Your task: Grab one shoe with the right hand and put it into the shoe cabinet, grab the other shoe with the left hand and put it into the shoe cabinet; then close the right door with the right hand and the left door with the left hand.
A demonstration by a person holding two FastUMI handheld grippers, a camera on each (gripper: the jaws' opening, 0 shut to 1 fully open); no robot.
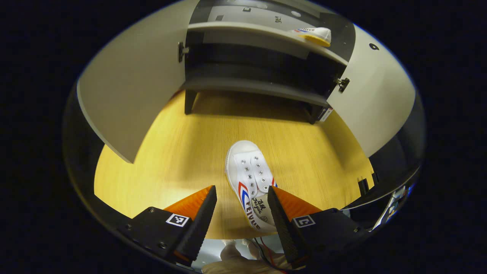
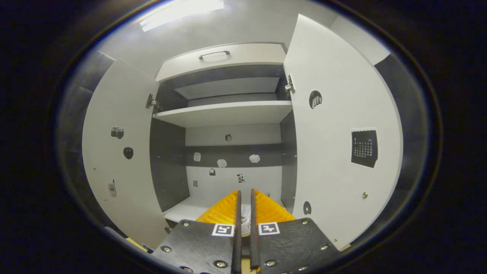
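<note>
A white lace-up shoe (image 1: 249, 179) lies on the wooden floor (image 1: 179, 152), toe toward the shoe cabinet (image 1: 258, 85). My left gripper (image 1: 241, 189) hangs open above its heel end, one finger on each side, not touching it. A second white shoe (image 1: 315, 35) rests on a cabinet shelf at the upper right. In the right gripper view my right gripper (image 2: 244, 194) points into the cabinet's lower compartment (image 2: 228, 179), its fingers nearly together on a white piece of that shoe (image 2: 246, 220). Both doors stand open.
The left door (image 1: 133, 87) and right door (image 1: 376, 99) swing out on either side of the floor space. In the right gripper view the doors (image 2: 114, 152) (image 2: 335, 144) flank a middle shelf (image 2: 224, 112) under a drawer (image 2: 214, 54). A hand (image 1: 236, 260) shows at the bottom.
</note>
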